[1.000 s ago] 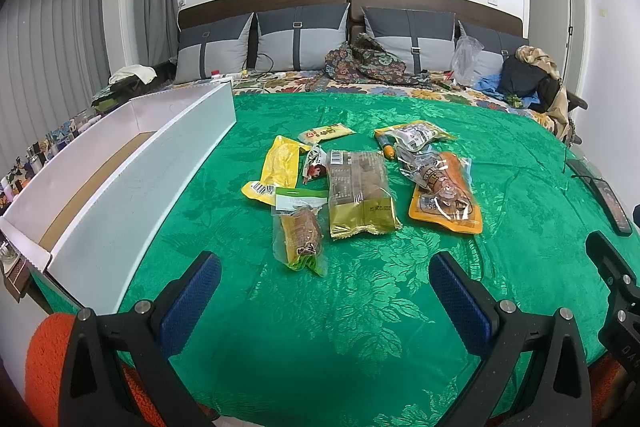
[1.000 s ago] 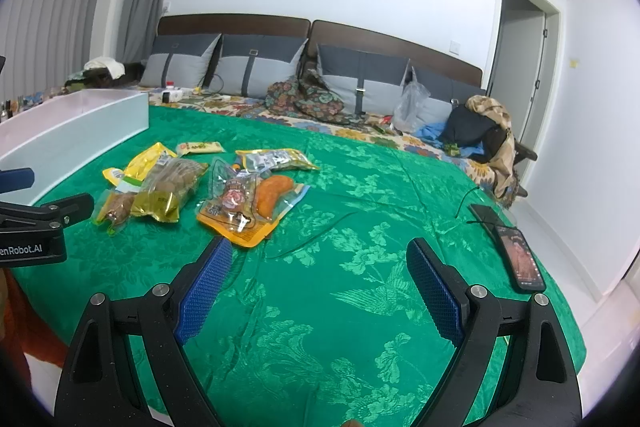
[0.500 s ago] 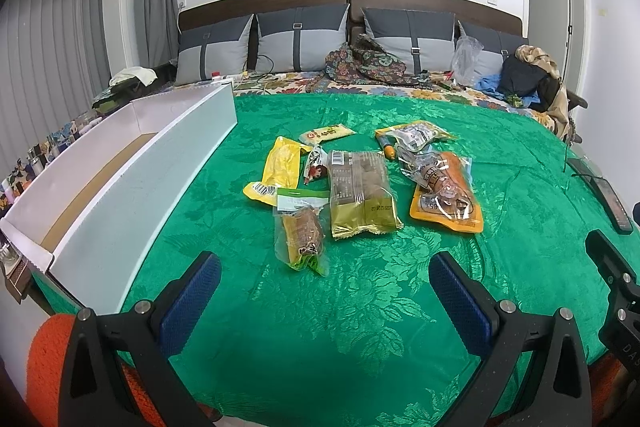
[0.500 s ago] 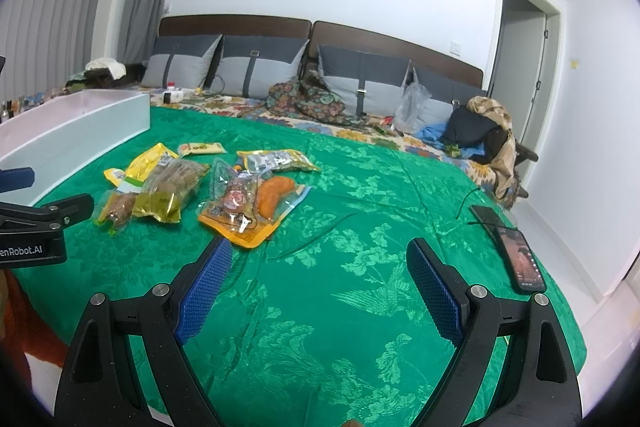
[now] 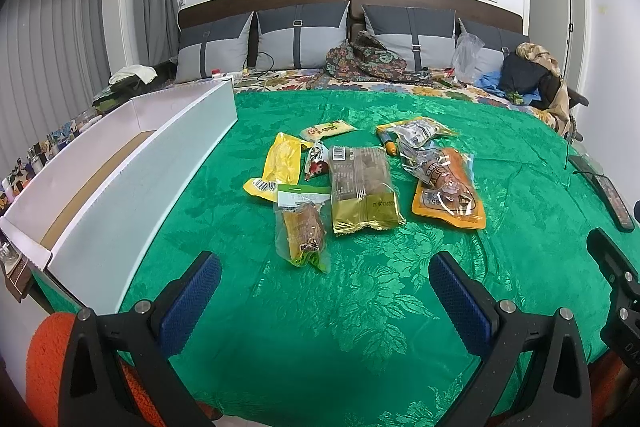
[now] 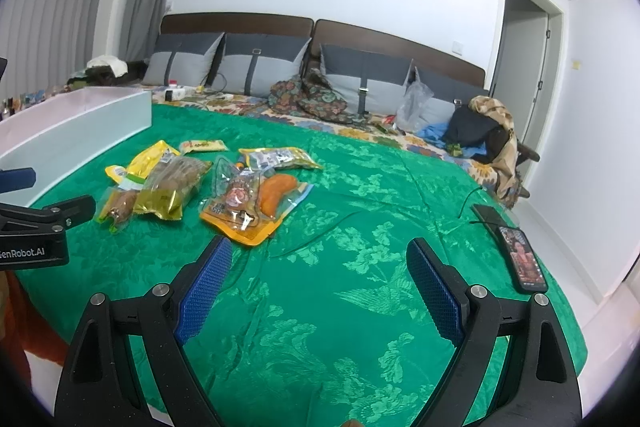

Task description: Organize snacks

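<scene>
Several snack packets lie in a loose cluster on the green bedspread (image 5: pixel 360 327). Among them are a yellow packet (image 5: pixel 280 163), a gold-ended bag (image 5: pixel 362 195), a small clear bag with a green header (image 5: pixel 302 225) and an orange pouch (image 5: pixel 448 193). The cluster also shows in the right wrist view, with the orange pouch (image 6: pixel 256 203) nearest. A long white box (image 5: pixel 132 183) lies open along the bed's left side. My left gripper (image 5: pixel 324 291) is open and empty, just short of the clear bag. My right gripper (image 6: pixel 316 279) is open and empty, right of the cluster.
Grey pillows (image 5: pixel 300 39) and a patterned bundle of fabric (image 5: pixel 364 61) lie at the headboard. A phone (image 6: pixel 524 259) and a dark device (image 6: pixel 486 213) with a cable lie near the bed's right edge. Clothes (image 6: pixel 488 123) are piled at the far right.
</scene>
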A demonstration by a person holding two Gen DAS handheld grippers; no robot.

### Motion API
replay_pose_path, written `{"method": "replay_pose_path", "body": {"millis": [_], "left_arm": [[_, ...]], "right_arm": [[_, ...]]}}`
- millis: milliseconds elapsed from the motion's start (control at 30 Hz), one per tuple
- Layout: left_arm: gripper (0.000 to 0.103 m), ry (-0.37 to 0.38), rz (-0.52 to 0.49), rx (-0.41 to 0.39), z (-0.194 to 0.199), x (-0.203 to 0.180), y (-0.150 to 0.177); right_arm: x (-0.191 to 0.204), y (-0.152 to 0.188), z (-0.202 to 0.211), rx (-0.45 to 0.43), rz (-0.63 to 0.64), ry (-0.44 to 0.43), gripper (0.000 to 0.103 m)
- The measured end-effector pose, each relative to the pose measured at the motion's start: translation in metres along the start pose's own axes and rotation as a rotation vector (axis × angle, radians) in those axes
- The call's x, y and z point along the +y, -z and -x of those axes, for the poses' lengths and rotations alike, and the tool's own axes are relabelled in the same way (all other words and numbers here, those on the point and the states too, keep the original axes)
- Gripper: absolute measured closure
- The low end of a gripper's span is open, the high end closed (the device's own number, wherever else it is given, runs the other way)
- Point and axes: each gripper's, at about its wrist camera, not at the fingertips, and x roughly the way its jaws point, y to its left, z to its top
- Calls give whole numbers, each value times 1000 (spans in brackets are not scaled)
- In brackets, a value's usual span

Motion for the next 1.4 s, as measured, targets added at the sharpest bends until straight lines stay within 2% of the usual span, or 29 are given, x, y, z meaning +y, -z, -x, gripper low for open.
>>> {"method": "replay_pose_path", "body": {"millis": [867, 1067, 1267, 1400], "left_arm": [[0, -1, -1, 22, -8, 2, 4], [0, 38, 52, 146, -34, 13, 16], [0, 58, 126, 294, -71, 30, 32], [0, 57, 170, 342, -84, 38, 37]], "right_arm": [[1, 2, -1, 5, 1, -3, 12], [2, 5, -5, 19, 5, -10, 12], [0, 14, -22, 110, -12, -50, 12], [0, 20, -28, 147, -19, -61, 12]]}}
